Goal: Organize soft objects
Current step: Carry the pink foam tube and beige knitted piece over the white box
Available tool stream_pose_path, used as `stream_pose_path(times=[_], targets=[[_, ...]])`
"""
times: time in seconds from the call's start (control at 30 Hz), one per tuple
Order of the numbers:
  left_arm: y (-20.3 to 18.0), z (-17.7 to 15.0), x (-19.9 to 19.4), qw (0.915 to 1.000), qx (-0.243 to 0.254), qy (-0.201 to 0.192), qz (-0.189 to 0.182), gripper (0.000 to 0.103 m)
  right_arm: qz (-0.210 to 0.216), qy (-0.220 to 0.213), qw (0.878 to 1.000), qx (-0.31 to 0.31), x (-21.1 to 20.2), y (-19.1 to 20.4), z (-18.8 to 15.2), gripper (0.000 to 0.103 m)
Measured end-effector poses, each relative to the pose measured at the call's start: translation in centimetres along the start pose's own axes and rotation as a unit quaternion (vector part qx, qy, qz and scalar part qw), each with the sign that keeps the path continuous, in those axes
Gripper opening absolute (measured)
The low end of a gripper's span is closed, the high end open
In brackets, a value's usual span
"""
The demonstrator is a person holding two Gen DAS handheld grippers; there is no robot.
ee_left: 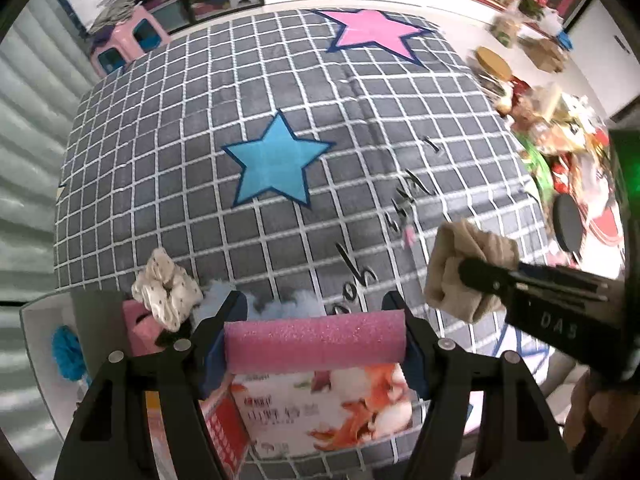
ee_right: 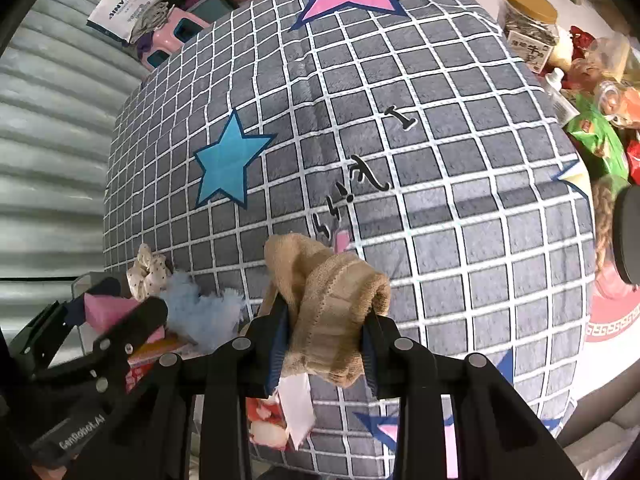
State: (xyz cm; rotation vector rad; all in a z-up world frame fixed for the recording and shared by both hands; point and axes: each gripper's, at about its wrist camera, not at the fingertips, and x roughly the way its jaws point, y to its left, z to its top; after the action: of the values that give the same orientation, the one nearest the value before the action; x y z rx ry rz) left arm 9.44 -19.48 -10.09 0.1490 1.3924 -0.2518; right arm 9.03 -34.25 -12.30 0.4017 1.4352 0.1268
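Clamped lengthwise between the left gripper's (ee_left: 316, 336) jaws: a pink sponge (ee_left: 316, 344), porous and blocky, hanging above a printed box (ee_left: 320, 412). Pinched in the right gripper (ee_right: 326, 344), jaws narrow: a beige sock (ee_right: 328, 300), ribbed knit, bunched into a soft lump, raised over the blanket (ee_right: 460, 220).

Judged midway through the tidying. Both pieces lifted, neither yet put down. Already gathered at the near left corner beside a white tray (ee_left: 36, 320): a cream dotted scrunchie (ee_left: 166, 290), gathered and satiny; a second pink sponge (ee_left: 138, 326) under it; pale blue fluff (ee_right: 196, 316), wispy and loose. Inside the tray, something bright blue and fuzzy (ee_left: 66, 354), only partly seen. Left to do, probably: carry sponge and sock to that pile or tray and release.

Underneath, plush grey blanket with white grid lines, a blue star (ee_left: 276, 160) and a pink star (ee_left: 372, 32) printed flat. Along the right edge, a jumble of jars and packets (ee_right: 592, 100), hard and crinkly, likely no part of the sorting.
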Motion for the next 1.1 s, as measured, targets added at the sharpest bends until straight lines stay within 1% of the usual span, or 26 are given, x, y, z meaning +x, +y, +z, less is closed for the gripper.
stream_pose_path(times=[0.33,0.63,0.9,1.1], targets=[[0.0,-5.9,-3.4,0.9976,0.052,-0.010,-0.044,0.073,-0.015,-0.003,1.000,0.008,-2.2,0.6,-5.2,0.033],[1.4,-11.4,-6.4,0.9932,0.091,-0.022,-0.068,0.073,-0.015,0.002,1.000,-0.007,-3.0,3.4,-10.5,0.033],[3.6,-15.0,-8.8,0.9921,0.089,-0.046,-0.075,0.073,-0.009,0.017,0.999,-0.040,-2.7,7.2,-15.0,0.033],[6.2,-17.3,-10.4,0.9935,0.063,-0.068,-0.067,0.073,0.000,0.025,0.997,-0.078,-2.3,10.8,-17.3,0.033]])
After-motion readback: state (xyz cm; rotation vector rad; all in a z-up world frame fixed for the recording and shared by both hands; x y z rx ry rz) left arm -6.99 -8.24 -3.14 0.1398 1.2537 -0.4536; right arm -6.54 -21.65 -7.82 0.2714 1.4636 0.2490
